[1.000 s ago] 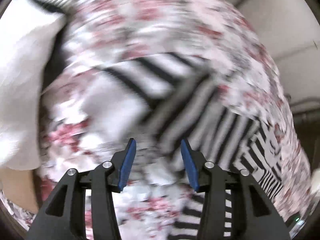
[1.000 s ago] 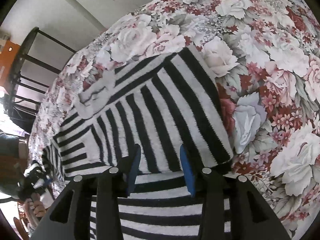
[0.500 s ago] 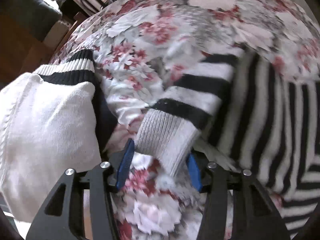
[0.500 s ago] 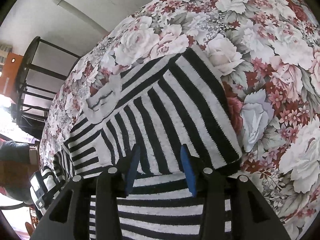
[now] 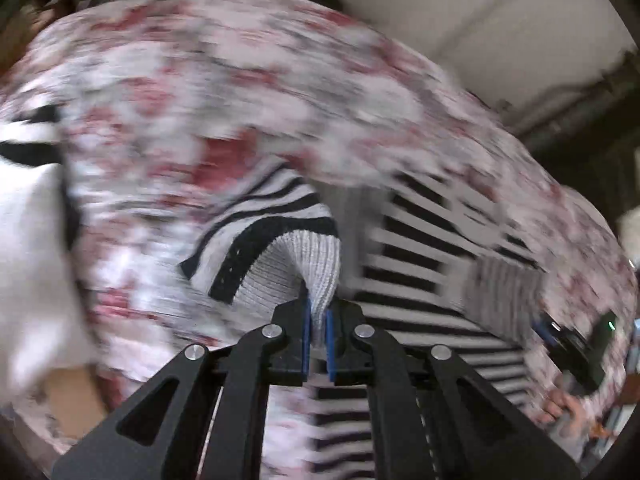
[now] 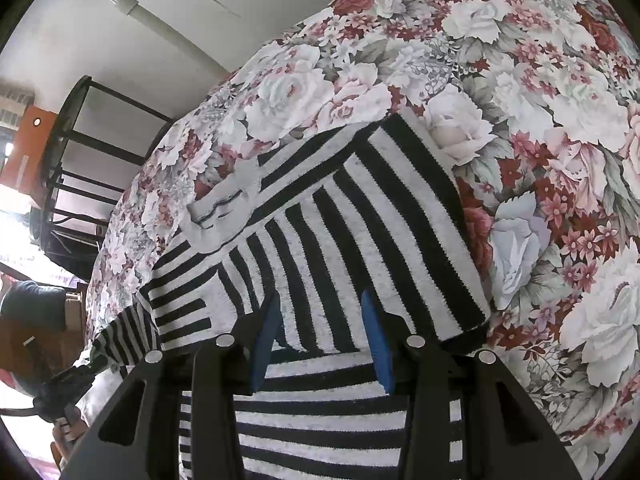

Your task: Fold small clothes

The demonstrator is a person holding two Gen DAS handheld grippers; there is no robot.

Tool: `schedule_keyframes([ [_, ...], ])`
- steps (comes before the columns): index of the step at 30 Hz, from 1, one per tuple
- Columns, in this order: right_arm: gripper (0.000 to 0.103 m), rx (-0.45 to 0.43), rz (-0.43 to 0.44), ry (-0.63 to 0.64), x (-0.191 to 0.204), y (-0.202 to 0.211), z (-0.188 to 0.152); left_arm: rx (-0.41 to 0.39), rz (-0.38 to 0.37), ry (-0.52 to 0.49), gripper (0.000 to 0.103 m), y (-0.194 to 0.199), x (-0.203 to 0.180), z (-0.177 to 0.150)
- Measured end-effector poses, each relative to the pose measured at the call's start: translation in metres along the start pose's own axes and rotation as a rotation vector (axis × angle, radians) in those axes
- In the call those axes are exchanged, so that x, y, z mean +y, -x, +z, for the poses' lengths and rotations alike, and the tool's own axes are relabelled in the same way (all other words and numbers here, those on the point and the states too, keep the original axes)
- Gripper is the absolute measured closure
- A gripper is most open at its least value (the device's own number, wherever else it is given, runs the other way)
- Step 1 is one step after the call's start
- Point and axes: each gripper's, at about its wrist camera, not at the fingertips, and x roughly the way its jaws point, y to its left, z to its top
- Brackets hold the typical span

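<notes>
A black-and-white striped sweater lies on the flowered bedspread. One sleeve is folded across its chest, and that sleeve's grey cuff rests near the collar. My left gripper is shut on the grey ribbed cuff of the other sleeve, which hangs lifted off the bed; this view is blurred by motion. My right gripper stands open low over the sweater's body, its blue pads apart with striped knit showing between them. In the right wrist view the lifted sleeve stretches toward the lower left.
A white knitted garment with dark trim lies at the left on the bedspread. A black metal rack stands past the bed's far edge by a pale wall. A hand shows at the lower right.
My left gripper has closed on the grey cuff and lifted it, and the sleeve now hangs from its pads. The right gripper has stayed over the sweater.
</notes>
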Motion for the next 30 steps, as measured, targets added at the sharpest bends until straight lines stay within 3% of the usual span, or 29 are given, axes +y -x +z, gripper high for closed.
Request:
schedule_keyframes([
  [6,0.060,0.017,0.001,0.016,0.003,-0.006,-0.004,0.094,-0.182,-0.115,0.097,-0.046,-0.103,-0.040],
  [7,0.060,0.030,0.004,0.028,0.006,-0.010,-0.006,0.116,-0.187,-0.136,0.092,-0.059,-0.119,-0.048],
  [8,0.061,0.039,0.010,0.039,0.009,-0.012,-0.007,0.143,-0.185,-0.146,0.081,-0.070,-0.129,-0.055],
  [11,0.061,0.076,0.048,0.089,0.021,-0.024,-0.017,0.192,-0.214,-0.162,0.060,-0.078,-0.137,-0.070],
  [12,0.061,0.089,0.062,0.102,0.025,-0.027,-0.020,0.186,-0.224,-0.165,0.054,-0.074,-0.135,-0.073],
  [13,0.060,0.103,0.080,0.114,0.030,-0.031,-0.023,0.171,-0.220,-0.166,0.040,-0.067,-0.129,-0.073],
  [14,0.061,0.119,0.105,0.133,0.036,-0.038,-0.028,0.147,-0.204,-0.158,0.032,-0.060,-0.121,-0.073],
  [17,0.059,0.169,0.159,0.178,0.053,-0.055,-0.043,0.051,-0.115,-0.127,0.030,-0.039,-0.082,-0.063],
  [20,0.059,0.270,0.235,0.166,0.072,-0.085,-0.069,-0.025,0.089,-0.054,0.029,-0.037,-0.034,-0.056],
  [22,0.059,0.325,0.272,0.134,0.087,-0.109,-0.088,0.017,0.158,0.007,0.030,-0.050,-0.013,-0.054],
  [24,0.059,0.354,0.295,0.097,0.099,-0.130,-0.102,0.078,0.102,0.080,0.031,-0.060,0.003,-0.053],
  [26,0.058,0.347,0.290,0.072,0.113,-0.147,-0.113,0.084,0.057,0.125,0.031,-0.061,0.010,-0.052],
  [30,0.046,0.301,0.310,-0.040,0.122,-0.158,-0.113,0.019,0.117,0.109,0.031,-0.049,0.009,-0.046],
])
